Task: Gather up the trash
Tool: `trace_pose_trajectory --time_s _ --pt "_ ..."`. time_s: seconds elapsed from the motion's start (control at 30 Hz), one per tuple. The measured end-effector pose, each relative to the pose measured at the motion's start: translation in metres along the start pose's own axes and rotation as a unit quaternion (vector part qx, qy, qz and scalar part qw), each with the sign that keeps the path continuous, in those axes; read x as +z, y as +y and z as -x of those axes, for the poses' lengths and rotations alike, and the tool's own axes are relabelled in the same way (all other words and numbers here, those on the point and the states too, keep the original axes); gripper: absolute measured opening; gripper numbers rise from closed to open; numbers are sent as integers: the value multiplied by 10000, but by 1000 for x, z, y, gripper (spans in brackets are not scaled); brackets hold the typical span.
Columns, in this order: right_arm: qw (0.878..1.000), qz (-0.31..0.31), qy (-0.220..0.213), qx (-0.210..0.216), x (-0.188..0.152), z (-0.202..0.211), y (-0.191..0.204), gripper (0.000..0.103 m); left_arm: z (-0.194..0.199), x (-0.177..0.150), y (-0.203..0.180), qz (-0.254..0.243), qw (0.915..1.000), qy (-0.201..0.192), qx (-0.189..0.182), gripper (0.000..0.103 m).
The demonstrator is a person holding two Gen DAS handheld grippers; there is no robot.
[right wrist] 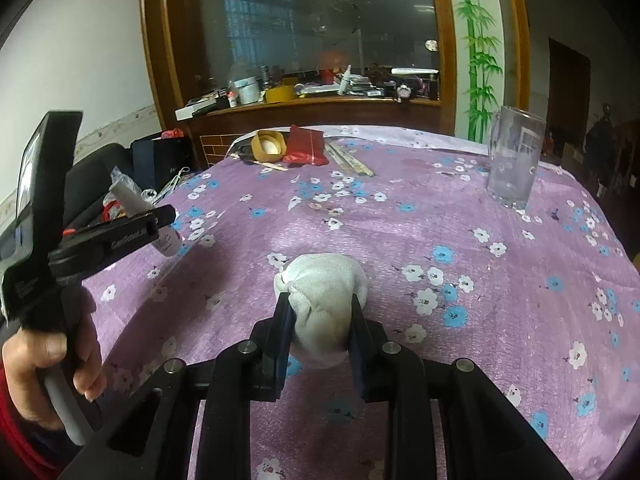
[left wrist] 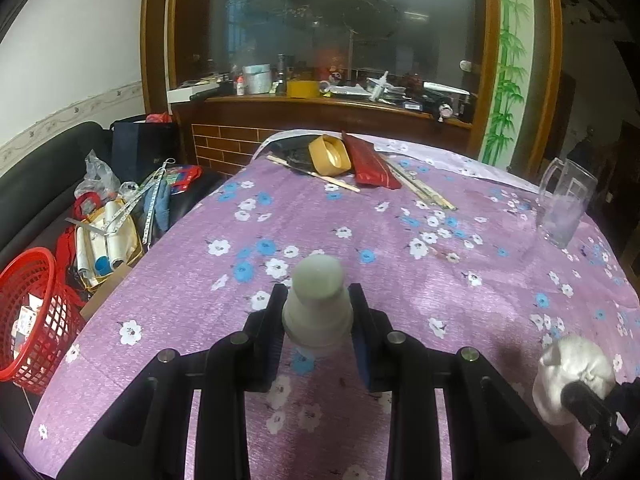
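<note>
Trash over a purple floral tablecloth point(left wrist: 400, 280), glass-fronted wooden cabinet point(left wrist: 320, 40) behind.

Matt white plastic bottle point(left wrist: 318, 304); white crumpled wad point(right wrist: 324, 308), knit-textured cloth; purple floral tablecloth point(left wrist: 400, 280), slightly sheeny; clear glass mug point(right wrist: 514, 158); red plastic basket point(left wrist: 36, 316); matt black grippers.

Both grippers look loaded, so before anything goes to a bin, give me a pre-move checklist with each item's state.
1. Left gripper clamped on the small white bottle: ok.
2. Right gripper clamped on the crumpled white wad: ok.
3. Both items lifted off the purple tablecloth: cannot tell.
4. Red basket beside the table, left of it in the left wrist view, reachable: cannot tell.
5. Glass mug standing apart from both grippers: ok.
</note>
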State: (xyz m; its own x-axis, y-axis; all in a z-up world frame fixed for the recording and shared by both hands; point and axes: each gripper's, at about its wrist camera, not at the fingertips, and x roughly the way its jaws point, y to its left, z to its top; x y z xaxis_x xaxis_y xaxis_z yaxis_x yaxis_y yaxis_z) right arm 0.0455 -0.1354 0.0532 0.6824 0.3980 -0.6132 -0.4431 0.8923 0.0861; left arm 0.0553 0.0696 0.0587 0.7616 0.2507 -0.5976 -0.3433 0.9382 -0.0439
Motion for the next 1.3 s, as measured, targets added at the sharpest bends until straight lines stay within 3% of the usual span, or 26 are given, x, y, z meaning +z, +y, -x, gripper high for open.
trace_pose_trajectory --time_s 0.73,1.3 --pt "9960 850 -256 63 -9 8 38 28 10 5 11 223 9981 -389 422 29" --pt "9931 1113 -375 -4 -13 14 51 28 27 10 18 379 9953 -672 592 29"
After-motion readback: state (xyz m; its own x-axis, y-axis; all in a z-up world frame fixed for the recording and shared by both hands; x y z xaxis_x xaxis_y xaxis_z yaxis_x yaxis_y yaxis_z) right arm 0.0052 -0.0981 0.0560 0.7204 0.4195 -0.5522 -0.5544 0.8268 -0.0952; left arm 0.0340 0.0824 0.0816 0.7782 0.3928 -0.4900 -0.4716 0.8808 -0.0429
